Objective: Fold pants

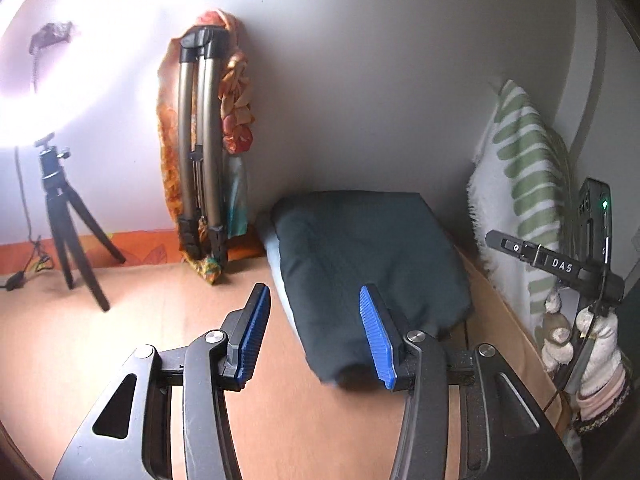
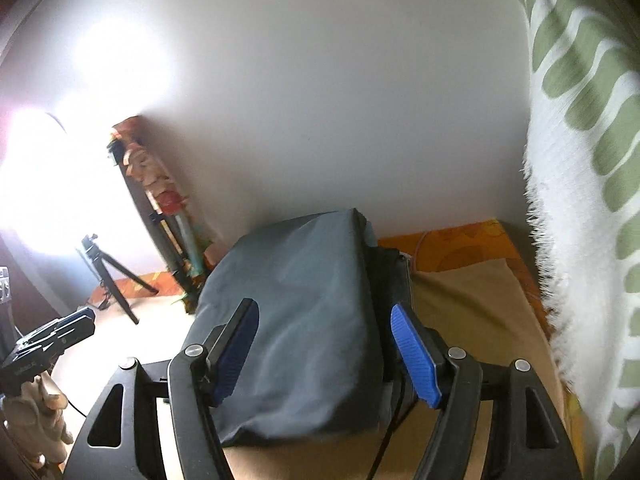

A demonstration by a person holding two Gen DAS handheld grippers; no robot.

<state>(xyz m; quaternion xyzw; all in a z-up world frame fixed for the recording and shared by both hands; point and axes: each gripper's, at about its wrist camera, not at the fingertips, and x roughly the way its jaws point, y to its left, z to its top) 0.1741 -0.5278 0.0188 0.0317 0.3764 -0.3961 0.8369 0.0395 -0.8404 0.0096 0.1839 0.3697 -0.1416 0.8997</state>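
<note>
Pants [image 1: 368, 264]: dark teal-grey, plain, no pattern; paler blue-grey lining at the left edge in the left wrist view. Same bundle reads slate grey-blue in the right wrist view [image 2: 304, 320].

Left tool [image 1: 316, 336]: black frame, ribbed bright blue pads [image 1: 376, 340], silver pivot pins. Right tool [image 2: 324, 356]: same black and blue.

Tabletop [image 1: 168, 320]: light tan-orange, plain.

Towel [image 1: 520, 184]: white, fringed, sage-green elongated stripes.

Large tripod [image 1: 200, 152]: bronze legs, black fittings, against an orange floral cloth [image 1: 238, 96].

Small tripod [image 1: 66, 216]: black.

Wall [image 1: 360, 80]: plain grey-white.

Cloth strip [image 2: 452, 248] behind the pants: orange-yellow, leaf print.
</note>
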